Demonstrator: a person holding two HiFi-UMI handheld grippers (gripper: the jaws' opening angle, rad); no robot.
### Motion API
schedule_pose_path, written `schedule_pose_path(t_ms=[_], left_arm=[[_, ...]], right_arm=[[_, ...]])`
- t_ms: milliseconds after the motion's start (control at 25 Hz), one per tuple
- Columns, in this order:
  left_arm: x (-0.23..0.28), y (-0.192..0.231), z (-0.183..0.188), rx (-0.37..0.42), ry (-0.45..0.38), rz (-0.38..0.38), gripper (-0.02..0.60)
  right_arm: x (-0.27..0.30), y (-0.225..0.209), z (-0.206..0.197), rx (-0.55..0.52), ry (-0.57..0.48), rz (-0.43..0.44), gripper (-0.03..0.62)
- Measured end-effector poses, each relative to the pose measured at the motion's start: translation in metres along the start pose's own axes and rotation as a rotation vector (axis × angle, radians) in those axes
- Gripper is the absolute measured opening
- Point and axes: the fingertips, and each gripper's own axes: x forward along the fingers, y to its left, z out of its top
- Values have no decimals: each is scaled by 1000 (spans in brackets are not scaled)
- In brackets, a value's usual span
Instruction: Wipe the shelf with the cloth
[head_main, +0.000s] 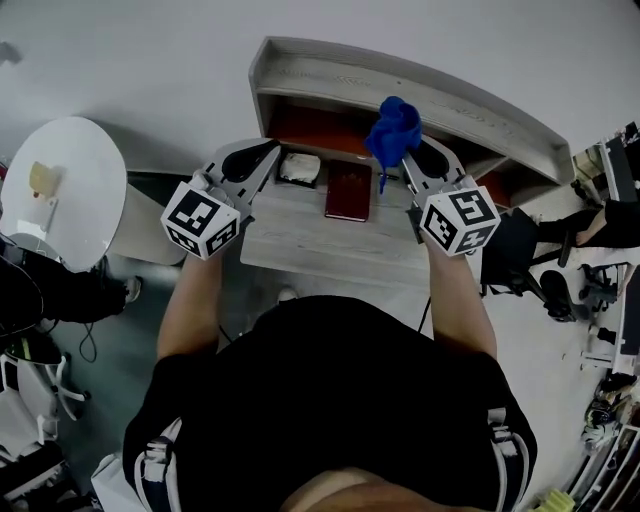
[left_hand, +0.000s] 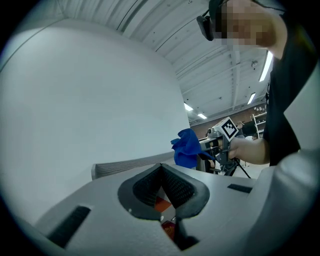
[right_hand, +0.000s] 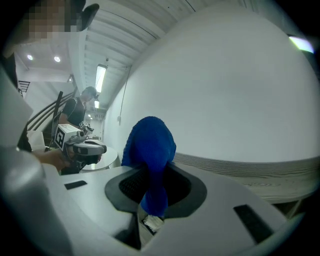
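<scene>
We count two claws, one cloth, one book and one small white thing. The right claw (head_main: 405, 152) is clamped on the blue cloth (head_main: 394, 126), which bunches above its tip in front of the shelf (head_main: 420, 88). We cannot tell whether it touches the boards.

The left claw (head_main: 268, 152) has its jaws together with nothing between them, at the tabletop's (head_main: 330, 245) left side. The dark red book (head_main: 348, 190) lies flat on the tabletop, with the white thing (head_main: 299, 168) just to its left.

Only the right gripper view shows the cloth's tail hanging down between the pads (right_hand: 175, 182), and a second person (right_hand: 80, 107) standing in the background. Only the head view shows the round white table (head_main: 70, 180) and both marker cubes, one on each claw.
</scene>
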Motion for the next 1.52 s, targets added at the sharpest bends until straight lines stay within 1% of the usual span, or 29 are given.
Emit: schedule_pose_path(t_ms=[360,600,760,1040,1280,1520], left_arm=[[-5,55,-5,5,-7,-33,17],[-13,93,-17,10,-2,-61,17],[-13,94,-11,20,-20,-81,17],[-14,101,-10,29,-24,-102,17],[-8,94,-15,16,-19,-128,17],[1,89,-9,21,-27,-140,17]], right_arm=[[48,10,12,-10,17,-35,72],[90,35,20,-35,31,-39,72],[90,40,26,-51,27,-54,72],[95,45,25,-50,30,-76,72],[88,44,24,-50,34,-93,72],[78,37,25,-52,35,-106,72]])
